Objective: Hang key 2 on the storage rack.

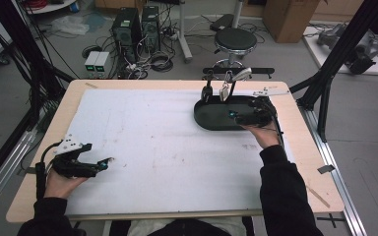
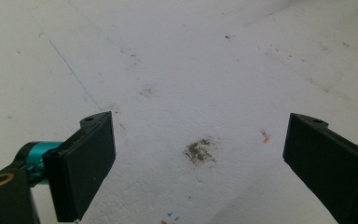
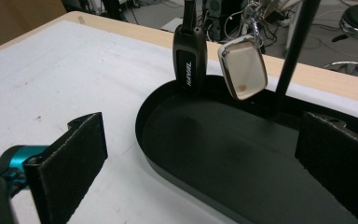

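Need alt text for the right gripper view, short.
The right gripper, jaws open, points at a black oval tray on a white foam mat. Above the tray's far end hang a black key fob and a silver-rimmed tag, beside a black post.

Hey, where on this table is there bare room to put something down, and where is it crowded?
The white mat lies bare between the left gripper and the black tray. The tray floor is also bare below the hanging key fob and beige tag. It's crowded at the tray's far side, around the right gripper.
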